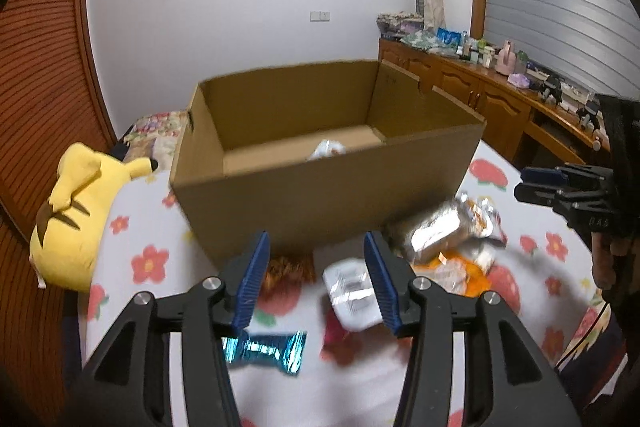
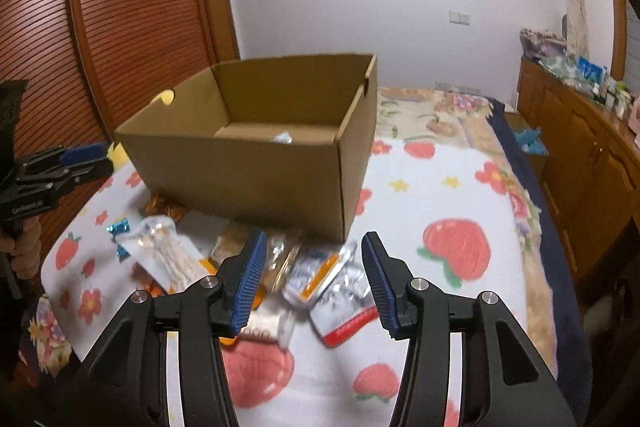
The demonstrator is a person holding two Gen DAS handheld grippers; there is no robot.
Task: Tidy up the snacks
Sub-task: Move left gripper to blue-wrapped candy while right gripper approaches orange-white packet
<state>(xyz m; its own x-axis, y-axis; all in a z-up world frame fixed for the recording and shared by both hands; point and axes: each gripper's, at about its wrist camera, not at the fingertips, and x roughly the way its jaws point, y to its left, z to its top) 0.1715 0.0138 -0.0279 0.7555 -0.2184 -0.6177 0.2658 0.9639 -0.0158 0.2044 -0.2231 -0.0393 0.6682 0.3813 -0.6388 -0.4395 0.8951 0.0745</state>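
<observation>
Left claw (image 1: 316,283) spread wide, nothing between its blue ribbed pads. Just under its left pad lies a shiny blue foil candy wrapper (image 1: 266,347), twisted at both ends, flat on the white bedsheet printed with red strawberries and flowers (image 1: 148,227). Against the inner face of its right pad, a blurred silver-and-white foil packet (image 1: 350,291) lies on the sheet; contact uncertain. Ahead and right of this claw, a crumpled silver foil snack bag (image 1: 444,231) sits atop orange packets, close to the box's front corner.

Right claw (image 2: 310,279) also spread wide, holding nothing. Between and just beyond its pads, a loose heap of snacks: a white-and-silver sachet with a red edge (image 2: 344,311), a small white packet with orange stripe (image 2: 308,275), and to the left a clear bag of pale sticks (image 2: 168,251). All motion-blurred, labels unreadable.

Further out, ahead of both claws, an open brown cardboard box (image 2: 248,171) stands upright on the bed. One pale wrapped item (image 1: 326,149) lies on its floor; the rest of the snacks lie outside, at its near wall.

Left of the box from the left claw, a yellow plush toy with brown stripes (image 1: 76,215) lies on the bed's edge. Far right, a wooden sideboard (image 1: 492,99) cluttered with small items.
</observation>
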